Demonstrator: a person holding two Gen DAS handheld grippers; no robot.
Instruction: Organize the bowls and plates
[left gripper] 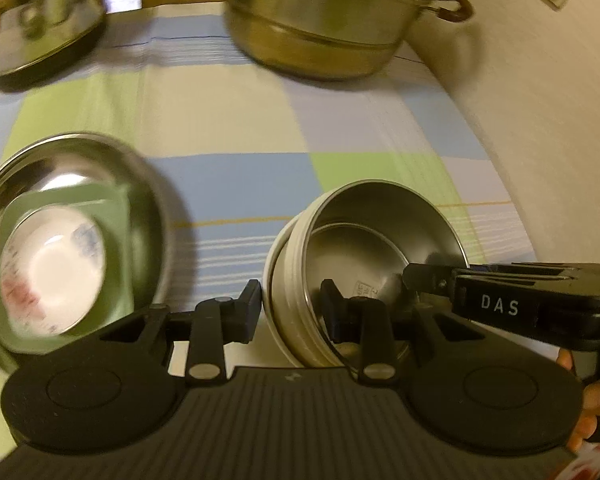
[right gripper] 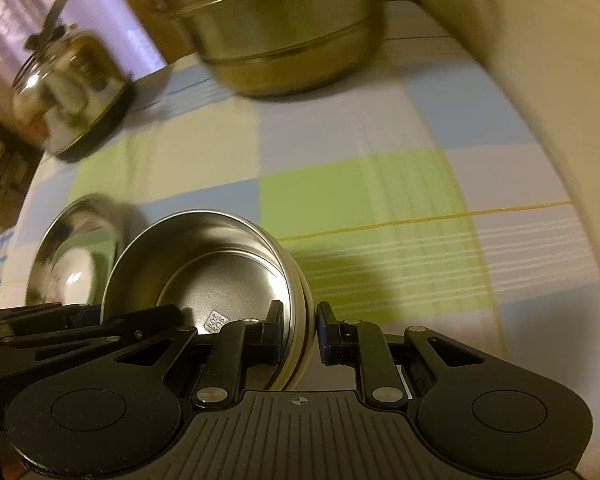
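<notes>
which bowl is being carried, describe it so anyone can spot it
On the checked tablecloth, in front of the big steamer pot, it is the steel bowl gripped by both tools. Unlike the wide dish beside it, it is empty.

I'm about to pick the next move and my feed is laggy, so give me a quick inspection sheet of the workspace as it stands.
Surface: checked cloth in blue, green and cream squares, lying flat.
Job's things: steel bowl, tilted and gripped on opposite sides of its rim; wide steel dish holding a green square plate with a white patterned bowl on it.
Clutter: stacked steamer pot and shiny kettle at the far end.
Grippers: left gripper and right gripper each clamp the steel bowl's wall, one pad inside, one outside.
Cables: nothing seen.
Surroundings: pale wall on the right; a person's fingers behind the right gripper.
</notes>
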